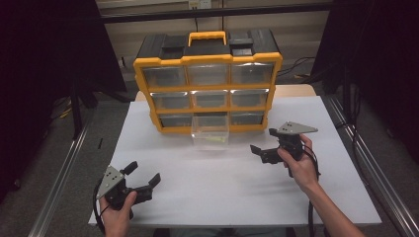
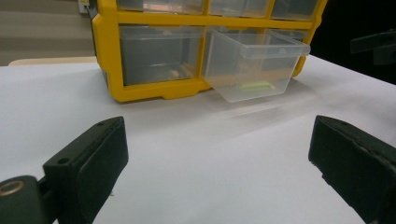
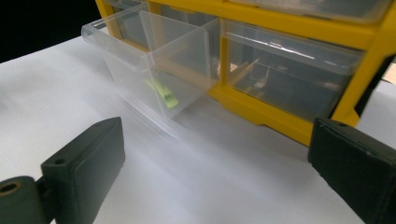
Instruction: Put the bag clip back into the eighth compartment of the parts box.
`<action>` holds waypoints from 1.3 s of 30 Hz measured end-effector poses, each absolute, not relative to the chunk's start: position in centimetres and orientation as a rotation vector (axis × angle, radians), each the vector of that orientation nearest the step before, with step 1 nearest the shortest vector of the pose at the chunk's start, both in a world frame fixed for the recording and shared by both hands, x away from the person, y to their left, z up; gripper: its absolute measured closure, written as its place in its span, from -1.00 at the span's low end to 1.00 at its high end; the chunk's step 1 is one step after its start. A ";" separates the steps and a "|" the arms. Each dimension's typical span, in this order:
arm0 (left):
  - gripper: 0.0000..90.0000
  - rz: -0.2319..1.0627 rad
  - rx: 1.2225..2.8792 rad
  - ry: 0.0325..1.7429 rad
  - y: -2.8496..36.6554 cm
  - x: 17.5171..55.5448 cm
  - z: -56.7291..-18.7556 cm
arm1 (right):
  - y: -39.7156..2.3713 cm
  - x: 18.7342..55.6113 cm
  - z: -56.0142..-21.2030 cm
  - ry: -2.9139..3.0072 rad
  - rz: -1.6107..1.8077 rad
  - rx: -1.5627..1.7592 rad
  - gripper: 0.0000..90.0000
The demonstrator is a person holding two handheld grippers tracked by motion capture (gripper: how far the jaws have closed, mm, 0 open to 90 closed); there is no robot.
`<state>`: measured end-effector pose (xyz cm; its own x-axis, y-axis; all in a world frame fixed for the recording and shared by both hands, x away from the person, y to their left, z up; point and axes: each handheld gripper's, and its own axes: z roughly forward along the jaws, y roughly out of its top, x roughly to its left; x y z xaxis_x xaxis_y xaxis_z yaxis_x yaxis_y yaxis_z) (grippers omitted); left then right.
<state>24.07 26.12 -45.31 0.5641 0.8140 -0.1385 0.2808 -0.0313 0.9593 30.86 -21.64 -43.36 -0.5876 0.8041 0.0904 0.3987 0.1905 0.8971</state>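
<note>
A yellow and black drawer cabinet stands at the back of the white table. Its bottom middle clear drawer is pulled out, and a small yellow-green piece lies inside it. The same drawer with that piece appears in the left gripper view. My left gripper is open near the table's front left, nothing between its jaws. My right gripper is open to the right of the drawer, a short way from it, also holding nothing.
The white table surface stretches between the two grippers. Metal rails run along both sides of the table. The cabinet's other drawers are pushed in. Cables lie on the floor behind the right side.
</note>
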 end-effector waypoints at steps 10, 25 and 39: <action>-0.89 0.559 1.603 0.940 26.2 24.1 -45.4 | -23.2 28.8 -44.2 2.009 1.367 1.152 -0.92; -0.91 0.526 1.570 0.968 26.1 24.3 -45.5 | -25.6 25.6 -44.9 1.885 1.373 1.234 -0.89; -0.92 0.537 1.569 0.976 26.2 24.3 -45.5 | -27.2 23.1 -46.0 1.893 1.379 1.255 -0.93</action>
